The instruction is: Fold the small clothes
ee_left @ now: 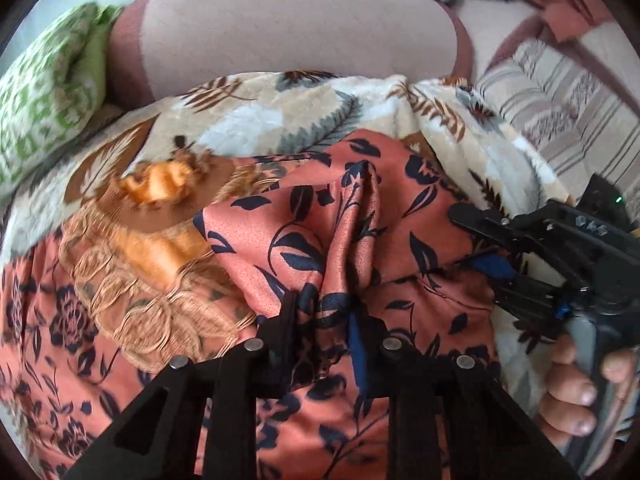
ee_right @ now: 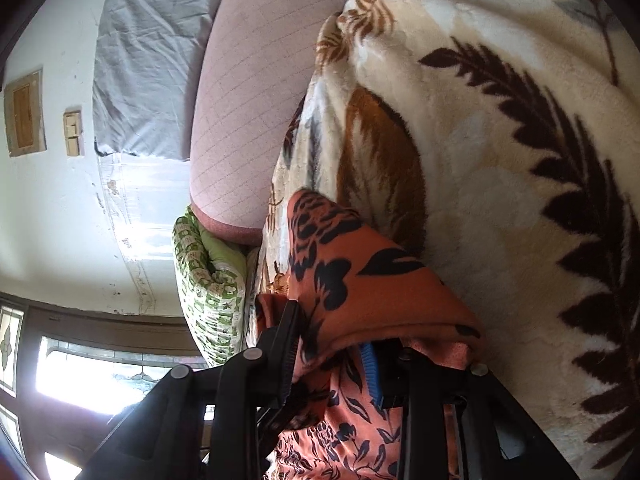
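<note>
Nearest the left wrist camera, at 6 o'clock, the left gripper (ee_left: 322,334) is clamped on a bunched ridge of the rust floral garment (ee_left: 304,220); its jaws stand narrow with the fabric pinched between them. The pleat running up toward 12 o'clock suggests the cloth is gathered here so an edge can be lifted and carried over for a fold.

At 3 o'clock the right gripper (ee_left: 486,240) comes in from the side, held by a hand (ee_left: 576,392), its fingers closed on the same garment's edge. In the right wrist view that grip (ee_right: 332,364) shows cloth draped over and between its jaws.

At 9 o'clock an orange lacy piece (ee_left: 156,232) lies on the garment. Beyond, the leaf-patterned blanket (ee_left: 280,116) underlies everything, with a green pillow (ee_left: 44,108) at 10 o'clock.
</note>
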A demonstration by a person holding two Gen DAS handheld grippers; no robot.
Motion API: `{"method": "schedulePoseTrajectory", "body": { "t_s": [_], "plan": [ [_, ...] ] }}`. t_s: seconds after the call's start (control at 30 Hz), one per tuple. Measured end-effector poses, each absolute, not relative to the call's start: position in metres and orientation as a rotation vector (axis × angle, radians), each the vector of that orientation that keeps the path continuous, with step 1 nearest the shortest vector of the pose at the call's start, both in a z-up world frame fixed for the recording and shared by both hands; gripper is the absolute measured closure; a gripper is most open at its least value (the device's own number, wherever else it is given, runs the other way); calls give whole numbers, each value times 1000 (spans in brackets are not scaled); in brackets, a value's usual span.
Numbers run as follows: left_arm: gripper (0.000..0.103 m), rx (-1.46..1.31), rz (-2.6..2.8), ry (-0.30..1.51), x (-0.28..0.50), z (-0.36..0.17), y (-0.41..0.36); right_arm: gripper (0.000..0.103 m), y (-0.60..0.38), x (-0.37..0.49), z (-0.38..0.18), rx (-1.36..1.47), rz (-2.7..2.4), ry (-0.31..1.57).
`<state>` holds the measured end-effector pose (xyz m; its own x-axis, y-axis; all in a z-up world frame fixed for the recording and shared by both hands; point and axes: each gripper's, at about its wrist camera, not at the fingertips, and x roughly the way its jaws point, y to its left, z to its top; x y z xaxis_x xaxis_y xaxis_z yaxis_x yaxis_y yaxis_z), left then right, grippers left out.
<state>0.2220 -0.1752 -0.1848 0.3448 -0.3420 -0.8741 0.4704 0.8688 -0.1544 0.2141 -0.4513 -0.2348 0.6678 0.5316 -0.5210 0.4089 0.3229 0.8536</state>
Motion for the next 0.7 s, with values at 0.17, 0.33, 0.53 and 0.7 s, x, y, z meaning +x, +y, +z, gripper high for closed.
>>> {"method": "schedulePoseTrajectory", "body": {
  "t_s": [0.17,0.33,0.53,0.7],
  "plan": [
    [79,-12,-514,1099,228,-175,-127,74,-429,221,-229,1177,130,934],
    [79,-78,-478,1117,243,-172,-75,84,-405,227,-237,1131,136,998],
    [87,-163,-319,1106,262,-181,-2,84,-367,233,-252,1057,185,1126],
    [88,-185,-191,1119,266,-190,41,85,-352,234,-252,999,208,1157]
  ]
}}
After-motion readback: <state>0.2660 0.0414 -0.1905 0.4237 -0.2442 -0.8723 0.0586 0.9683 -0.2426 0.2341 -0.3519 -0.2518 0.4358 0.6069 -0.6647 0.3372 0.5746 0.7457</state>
